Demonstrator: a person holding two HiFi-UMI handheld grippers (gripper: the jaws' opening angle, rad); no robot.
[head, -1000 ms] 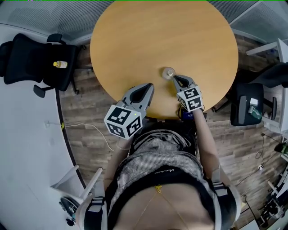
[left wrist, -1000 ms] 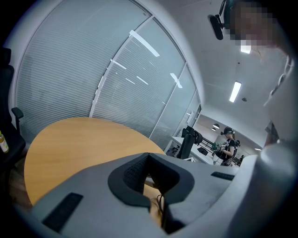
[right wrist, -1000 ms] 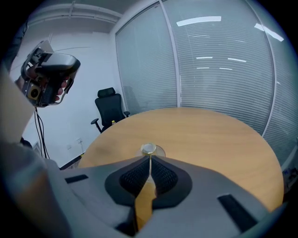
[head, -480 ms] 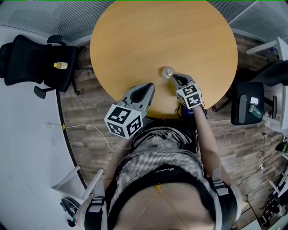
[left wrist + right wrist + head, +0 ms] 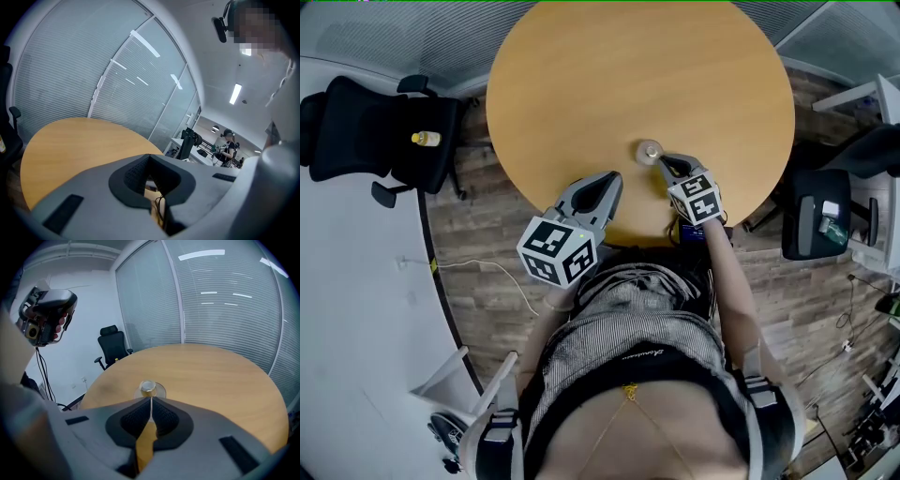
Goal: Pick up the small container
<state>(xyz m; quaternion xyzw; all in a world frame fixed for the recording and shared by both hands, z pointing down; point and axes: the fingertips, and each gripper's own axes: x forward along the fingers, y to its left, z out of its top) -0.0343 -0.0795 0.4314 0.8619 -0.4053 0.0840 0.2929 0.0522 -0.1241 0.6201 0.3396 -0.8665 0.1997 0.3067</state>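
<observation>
At the far left a black chair [image 5: 366, 122] stands on the floor, with a little yellow bottle [image 5: 425, 136] on its seat. Neither is part of the job.

Next comes the left gripper [image 5: 607, 183]. It hangs over the near edge of the round wooden table [image 5: 609, 75]. Its jaws are pressed together with nothing in them. It is well away from the task's thing and looks like it is just waiting.

A bit further right sits the small container [image 5: 650, 150]. It rests on the table top, toward the near side and right of the middle. It is round and see-through, with a shiny gold-looking top. It seems to stand upright, so its line runs up and down and its top faces the ceiling. Being round, it has no side that points any special way. It is very short, so it is hard to tell if it is taller than it is wide.

Just to its right is the right gripper [image 5: 664, 161]. It tilts down, with its tips close beside the container but not touching. Its jaws are squeezed tight and hold nothing.

So the step looks like getting ready to grab. The container is not picked up yet. Next, the right jaws would need to spread apart, slide forward around the container, then close on its sides and lift.
</observation>
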